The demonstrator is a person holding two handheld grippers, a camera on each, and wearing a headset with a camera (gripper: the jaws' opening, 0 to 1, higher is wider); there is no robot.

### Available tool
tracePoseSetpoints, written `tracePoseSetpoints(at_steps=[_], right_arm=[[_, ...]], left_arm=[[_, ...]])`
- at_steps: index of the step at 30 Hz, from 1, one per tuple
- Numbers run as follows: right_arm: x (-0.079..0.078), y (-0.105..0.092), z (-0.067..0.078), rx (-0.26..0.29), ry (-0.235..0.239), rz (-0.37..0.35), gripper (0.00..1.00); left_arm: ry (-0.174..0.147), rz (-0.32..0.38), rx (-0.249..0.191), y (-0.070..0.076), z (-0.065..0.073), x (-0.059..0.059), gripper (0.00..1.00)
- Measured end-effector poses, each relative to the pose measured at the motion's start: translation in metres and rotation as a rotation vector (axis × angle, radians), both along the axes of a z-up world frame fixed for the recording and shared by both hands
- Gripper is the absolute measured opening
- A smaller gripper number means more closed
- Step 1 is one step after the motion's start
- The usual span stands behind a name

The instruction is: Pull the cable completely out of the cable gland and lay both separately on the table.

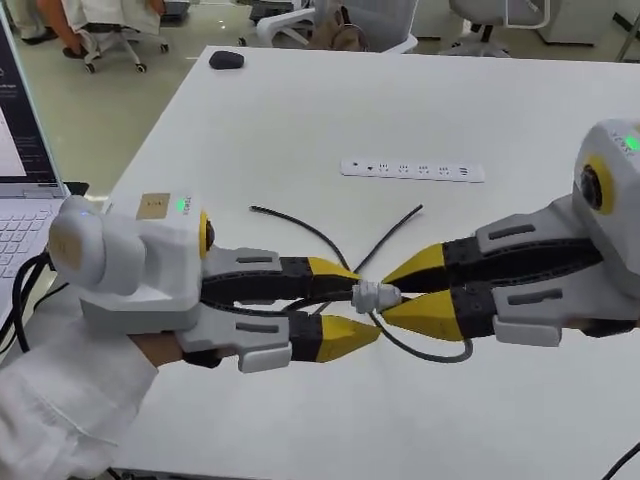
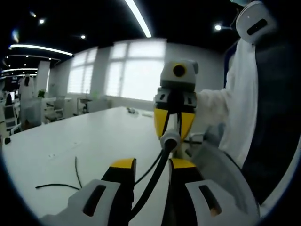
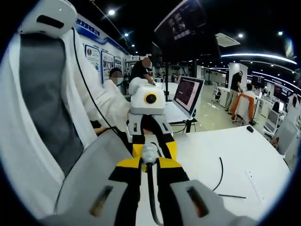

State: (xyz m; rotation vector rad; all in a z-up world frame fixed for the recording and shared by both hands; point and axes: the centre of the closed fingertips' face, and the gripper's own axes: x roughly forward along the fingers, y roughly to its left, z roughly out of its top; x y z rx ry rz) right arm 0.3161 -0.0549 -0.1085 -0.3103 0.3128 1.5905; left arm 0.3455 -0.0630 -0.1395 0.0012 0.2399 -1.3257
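A pale grey cable gland point(image 1: 372, 296) hangs just above the white table point(image 1: 300, 120), threaded on a black cable point(image 1: 425, 352). My right gripper point(image 1: 388, 296) comes in from the right and is shut on the gland point(image 3: 149, 152), which sits between its yellow tips point(image 3: 129, 163). Facing it from the left, my left gripper point(image 1: 358, 301) stands open. The cable point(image 2: 153, 176) runs between its jaws up to the gland point(image 2: 170, 140), close against one jaw. Behind the gland, the cable loops down under the right gripper.
Two thin black cable lengths point(image 1: 300, 228) cross on the table just beyond the grippers. A white power strip point(image 1: 412, 170) lies farther back, a dark mouse point(image 1: 226, 60) near the far edge, and a laptop point(image 1: 20, 200) at the left. Office chairs stand past the table.
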Motion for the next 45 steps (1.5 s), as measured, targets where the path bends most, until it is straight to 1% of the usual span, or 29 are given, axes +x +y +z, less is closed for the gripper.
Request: tracePoseSetpoints(at_steps=[3,4,5,7,9,11,12,14,15,18,19,21,22,23,24,27,31,33,35,36,37,38,39,41,42,44,45], right_arm=[[-0.001,-0.001,0.004,0.006,-0.003,0.005,0.09],[-0.001,-0.001,0.006,0.010,-0.003,0.007,0.09],[-0.001,-0.001,0.007,0.011,-0.007,0.011,0.09],[-0.002,-0.002,0.008,0.004,-0.023,0.016,0.09],[-0.002,-0.003,0.012,0.010,-0.036,0.024,0.09],[-0.002,-0.004,0.016,0.025,-0.043,0.028,0.09],[0.000,-0.004,0.017,0.025,-0.045,0.022,0.09],[0.003,-0.005,0.015,0.018,-0.055,0.012,0.09],[0.004,-0.007,0.014,0.015,-0.058,0.009,0.09],[0.004,-0.009,0.016,0.024,-0.056,0.006,0.09],[0.004,-0.009,0.017,0.024,-0.066,0.005,0.09],[0.005,-0.009,0.017,0.026,-0.073,0.003,0.09],[0.004,-0.009,0.018,0.030,-0.071,0.004,0.09],[0.004,-0.008,0.018,0.035,-0.071,0.006,0.09],[0.003,-0.008,0.019,0.039,-0.074,0.007,0.09],[0.004,-0.009,0.019,0.042,-0.079,0.003,0.09],[0.003,-0.011,0.019,0.051,-0.088,0.002,0.09],[0.003,-0.012,0.020,0.058,-0.085,-0.002,0.09],[0.003,-0.013,0.021,0.069,-0.072,-0.008,0.09],[0.004,-0.014,0.022,0.079,-0.055,-0.015,0.09],[0.004,-0.014,0.023,0.087,-0.049,-0.020,0.09],[0.004,-0.014,0.024,0.098,-0.041,-0.023,0.09],[0.004,-0.014,0.024,0.098,-0.040,-0.021,0.09],[0.002,-0.013,0.022,0.089,-0.050,-0.021,0.09],[0.003,-0.013,0.022,0.089,-0.050,-0.021,0.09],[0.004,-0.013,0.022,0.097,-0.036,-0.036,0.10],[0.005,-0.013,0.022,0.104,-0.029,-0.039,0.10]], left_arm=[[-0.013,-0.008,0.007,-0.001,0.001,-0.001,0.22],[-0.014,-0.014,0.003,-0.001,0.003,-0.002,0.20],[-0.011,-0.022,-0.014,-0.003,0.006,-0.003,0.19],[-0.008,-0.028,-0.041,-0.004,0.011,-0.004,0.20],[-0.009,-0.031,-0.054,-0.006,0.016,-0.003,0.20],[-0.020,-0.049,-0.055,-0.008,0.020,-0.005,0.20],[-0.024,-0.063,-0.068,-0.009,0.024,-0.007,0.20],[-0.003,-0.078,-0.101,-0.009,0.032,-0.009,0.20],[0.002,-0.079,-0.108,-0.008,0.034,-0.009,0.20],[-0.010,-0.082,-0.120,-0.005,0.039,-0.010,0.21],[-0.013,-0.091,-0.132,-0.005,0.042,-0.012,0.21],[0.011,-0.108,-0.165,-0.006,0.048,-0.016,0.20],[0.015,-0.110,-0.174,-0.007,0.049,-0.017,0.21],[0.019,-0.108,-0.173,-0.007,0.049,-0.016,0.21],[0.019,-0.106,-0.171,-0.008,0.049,-0.016,0.18],[0.017,-0.103,-0.180,-0.009,0.050,-0.015,0.17],[0.044,-0.106,-0.192,-0.011,0.051,-0.015,0.17],[0.057,-0.107,-0.195,-0.012,0.051,-0.015,0.17],[0.064,-0.103,-0.217,-0.012,0.055,-0.015,0.17],[0.061,-0.094,-0.236,-0.012,0.058,-0.014,0.17],[0.058,-0.090,-0.243,-0.012,0.059,-0.013,0.17],[0.059,-0.090,-0.244,-0.012,0.059,-0.014,0.17],[0.060,-0.090,-0.243,-0.012,0.059,-0.014,0.17],[0.066,-0.096,-0.217,-0.013,0.057,-0.015,0.17],[0.069,-0.096,-0.213,-0.013,0.057,-0.014,0.16],[0.080,-0.089,-0.210,-0.012,0.057,-0.013,0.16],[0.074,-0.089,-0.210,-0.012,0.057,-0.013,0.16]])
